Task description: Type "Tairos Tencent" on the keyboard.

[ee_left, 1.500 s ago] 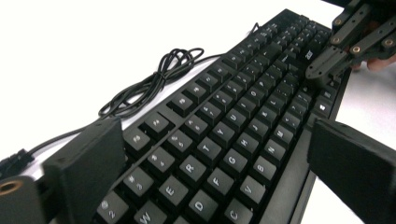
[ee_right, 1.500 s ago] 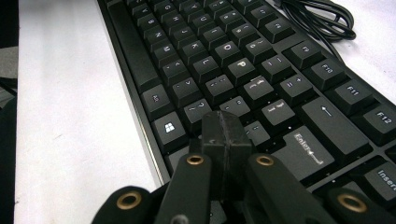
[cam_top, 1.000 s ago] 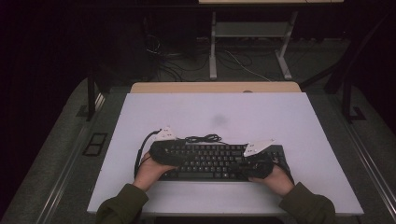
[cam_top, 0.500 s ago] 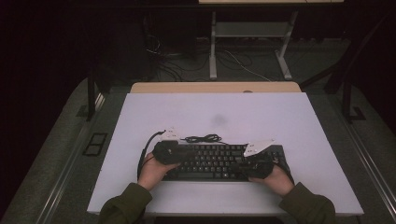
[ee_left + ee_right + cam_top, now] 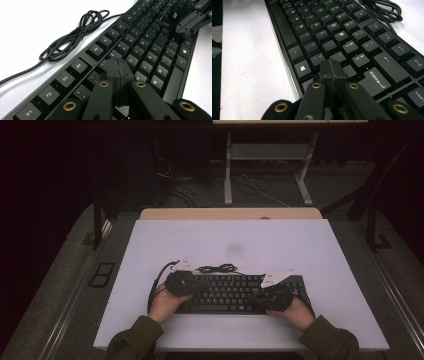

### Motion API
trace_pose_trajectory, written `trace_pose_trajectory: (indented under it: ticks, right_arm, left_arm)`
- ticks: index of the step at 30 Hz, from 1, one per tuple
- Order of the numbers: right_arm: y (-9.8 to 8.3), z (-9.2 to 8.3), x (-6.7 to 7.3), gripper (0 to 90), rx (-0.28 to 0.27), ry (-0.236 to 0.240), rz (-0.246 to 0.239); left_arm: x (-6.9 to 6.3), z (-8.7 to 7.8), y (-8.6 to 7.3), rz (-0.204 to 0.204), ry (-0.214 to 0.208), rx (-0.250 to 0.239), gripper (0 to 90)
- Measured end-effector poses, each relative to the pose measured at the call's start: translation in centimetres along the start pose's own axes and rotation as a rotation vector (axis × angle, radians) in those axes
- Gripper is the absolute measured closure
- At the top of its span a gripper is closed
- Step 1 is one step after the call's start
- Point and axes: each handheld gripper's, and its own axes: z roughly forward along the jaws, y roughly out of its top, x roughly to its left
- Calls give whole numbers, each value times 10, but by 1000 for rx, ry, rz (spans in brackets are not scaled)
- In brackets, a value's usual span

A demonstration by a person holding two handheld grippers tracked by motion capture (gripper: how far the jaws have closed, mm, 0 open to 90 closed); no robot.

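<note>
A black keyboard (image 5: 235, 292) lies lengthwise across the near part of the white table (image 5: 240, 240). My left gripper (image 5: 186, 285) hovers over its left end. In the left gripper view its jaws (image 5: 117, 65) have just been closing and stand shut with nothing between them, above the number and letter keys (image 5: 140, 47). My right gripper (image 5: 272, 296) is over the keyboard's right end. In the right gripper view it is shut (image 5: 331, 67) and empty, just above the keys (image 5: 332, 32) near Enter.
The keyboard's bundled black cable (image 5: 217, 268) lies on the table just behind it, also in the left gripper view (image 5: 75, 37) and the right gripper view (image 5: 382, 10). A wooden edge (image 5: 230, 213) borders the table's far side. Dark floor and a metal frame (image 5: 270, 165) lie beyond.
My left hand and gripper have shifted slightly over the keyboard's left end. The right hand and the keyboard have stayed where they were.
</note>
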Motion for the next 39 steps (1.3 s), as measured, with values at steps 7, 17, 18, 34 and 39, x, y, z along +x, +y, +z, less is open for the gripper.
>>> trace_pose_trajectory:
  ticks: [7, 17, 18, 34, 39]
  right_arm:
    - [0, 0, 0, 895, 1, 0, 1]
    - [0, 0, 0, 895, 2, -1, 1]
    - [0, 0, 0, 895, 2, -1, 1]
    - [0, 0, 1, 895, 1, -2, 0]
    - [0, 0, 1, 895, 1, -3, 0]
  left_arm:
    - [0, 2, -1, 6, 0, 15, 892]
    - [-1, 3, -1, 8, -10, 19, 893]
    - [-1, 3, -1, 10, -11, 23, 893]
    - [-5, -3, 1, 12, -13, -1, 893]
    - [-5, -9, 0, 1, -9, -35, 824]
